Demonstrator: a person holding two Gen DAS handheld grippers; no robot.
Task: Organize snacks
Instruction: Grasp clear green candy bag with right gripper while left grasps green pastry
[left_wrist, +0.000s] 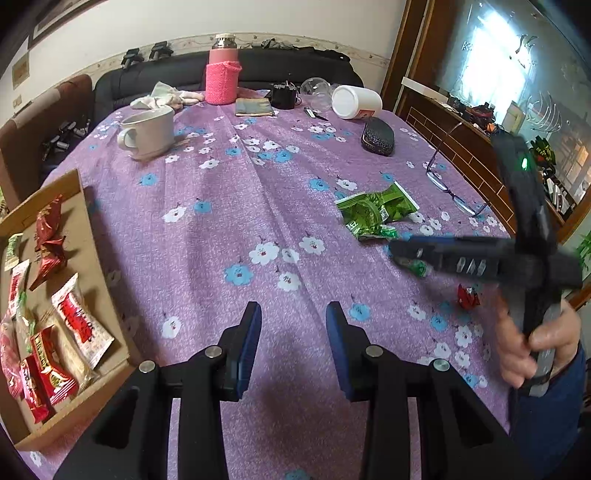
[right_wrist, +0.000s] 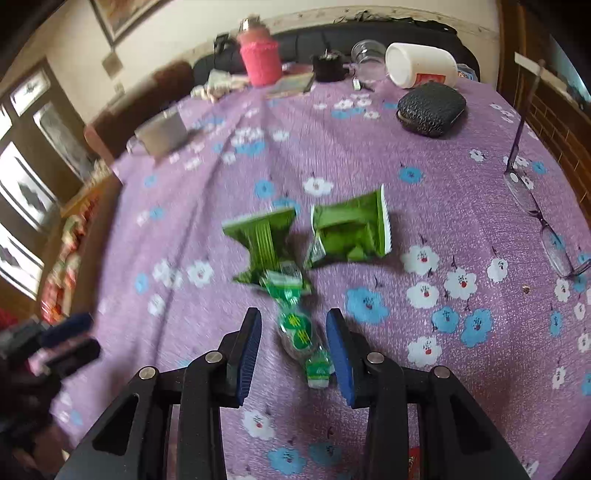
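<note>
crinkly green candy wrapper (right_wrist: 301, 332), floral cloth (right_wrist: 369, 155)

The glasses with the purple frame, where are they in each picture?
Left wrist view: the purple-framed glasses lie at the right, near the table's edge, up and right of the green snack packets.
Right wrist view: the glasses lie at the far right, right of the green packets.
Shared landmark: the dark glasses case, farther back on the table.

My right tool (right_wrist: 293, 345) stood open around the green candy (right_wrist: 301, 332); two green packets (right_wrist: 266, 247) lay beyond on tabletop (right_wrist: 406, 155).
</note>
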